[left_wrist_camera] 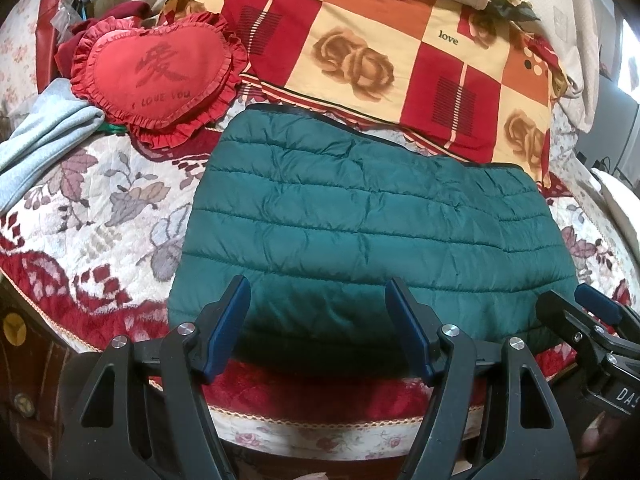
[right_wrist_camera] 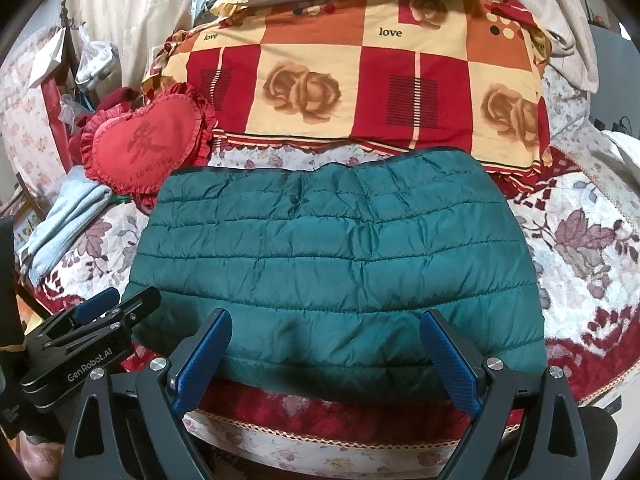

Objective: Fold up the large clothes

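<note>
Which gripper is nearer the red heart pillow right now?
Left. The left gripper sits open at the green jacket's near edge on the heart pillow's side; the right gripper is open further right.

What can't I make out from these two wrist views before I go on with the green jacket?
- Green jacket: sleeves, collar and zipper hidden in both views, folded underneath.
- Its near edge: partly covered by the left gripper in the left view and by the right gripper in the right view; both sets of jaws stand open.
- Grey garment: cut off at the left edge in both views.
- Heart pillow lettering: blurred in the right view.
</note>
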Tool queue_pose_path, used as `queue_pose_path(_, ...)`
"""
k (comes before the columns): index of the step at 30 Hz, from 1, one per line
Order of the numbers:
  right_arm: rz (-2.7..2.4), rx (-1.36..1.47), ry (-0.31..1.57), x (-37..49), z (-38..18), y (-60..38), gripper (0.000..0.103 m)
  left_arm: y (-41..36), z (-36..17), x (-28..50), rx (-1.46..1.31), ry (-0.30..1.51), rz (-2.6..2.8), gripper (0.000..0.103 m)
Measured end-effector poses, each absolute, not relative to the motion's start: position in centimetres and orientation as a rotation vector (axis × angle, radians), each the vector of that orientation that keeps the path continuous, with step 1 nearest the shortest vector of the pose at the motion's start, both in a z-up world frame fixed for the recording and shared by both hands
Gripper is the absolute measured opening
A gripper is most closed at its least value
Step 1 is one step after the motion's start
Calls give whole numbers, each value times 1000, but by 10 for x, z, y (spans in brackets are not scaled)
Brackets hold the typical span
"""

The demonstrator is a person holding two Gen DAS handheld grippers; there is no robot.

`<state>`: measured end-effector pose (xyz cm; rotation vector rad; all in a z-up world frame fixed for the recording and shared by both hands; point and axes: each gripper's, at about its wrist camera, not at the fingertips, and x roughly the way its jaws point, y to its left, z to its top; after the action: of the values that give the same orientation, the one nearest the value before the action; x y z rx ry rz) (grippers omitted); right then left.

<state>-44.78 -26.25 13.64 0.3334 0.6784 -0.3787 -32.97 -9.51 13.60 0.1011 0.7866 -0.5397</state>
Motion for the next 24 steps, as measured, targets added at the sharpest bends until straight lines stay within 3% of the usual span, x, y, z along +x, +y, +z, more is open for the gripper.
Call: queue_pose_path(24,-370,357,679,-450,130,-261,94,-97,134,-327,122,774,-564,70)
